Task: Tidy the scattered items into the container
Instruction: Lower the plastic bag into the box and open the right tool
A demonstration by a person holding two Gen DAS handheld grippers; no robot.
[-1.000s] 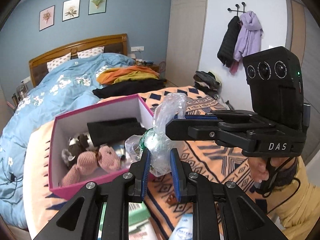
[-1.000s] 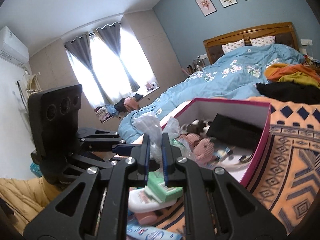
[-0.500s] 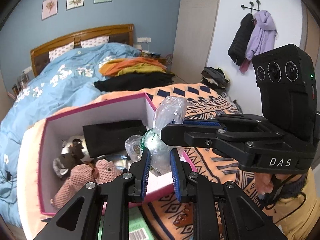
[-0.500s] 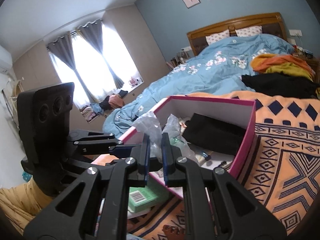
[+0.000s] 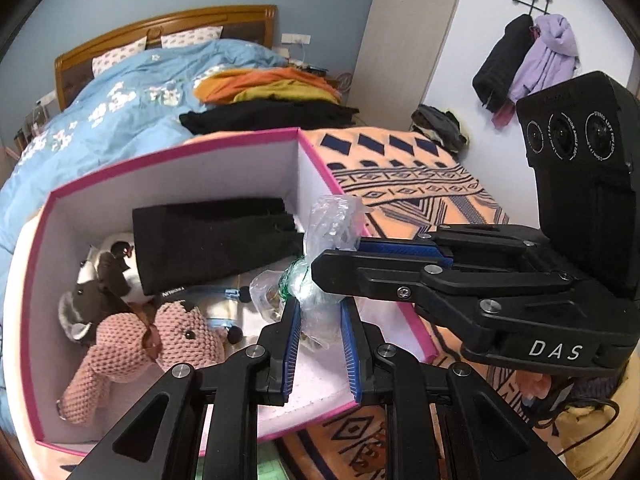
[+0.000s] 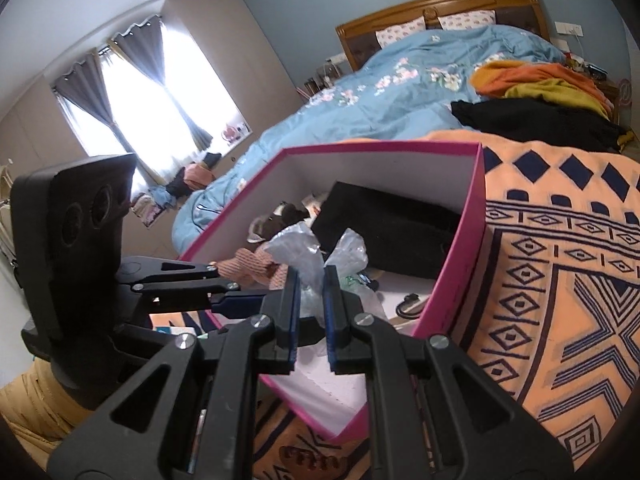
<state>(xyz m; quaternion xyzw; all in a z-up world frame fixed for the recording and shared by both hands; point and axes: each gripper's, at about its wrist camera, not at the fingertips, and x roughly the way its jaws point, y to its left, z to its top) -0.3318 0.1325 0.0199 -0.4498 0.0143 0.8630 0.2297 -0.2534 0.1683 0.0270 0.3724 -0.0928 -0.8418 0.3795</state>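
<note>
Both grippers hold one crumpled clear plastic bag [image 5: 320, 300] over the open pink box [image 5: 120, 164]. My left gripper [image 5: 318, 322] is shut on the bag's lower part. My right gripper [image 6: 311, 284] is shut on the bag [image 6: 316, 256] from the other side; it also shows in the left wrist view [image 5: 340, 260]. The box [image 6: 464, 248] holds a pink knitted toy [image 5: 132, 344], a dark plush toy [image 5: 92, 292] and a black folded item [image 5: 208, 236]. The bag hangs above the box's near right corner.
The box sits on an orange patterned blanket [image 5: 404, 168]. A green pack [image 5: 272, 464] lies just in front of the box. Behind is a bed with a blue duvet [image 5: 120, 108] and piled clothes [image 5: 268, 96]. Coats [image 5: 524, 52] hang on the right wall.
Both grippers have carried the bag forward and down from in front of the box to over its inside. The box now fills more of both views.
</note>
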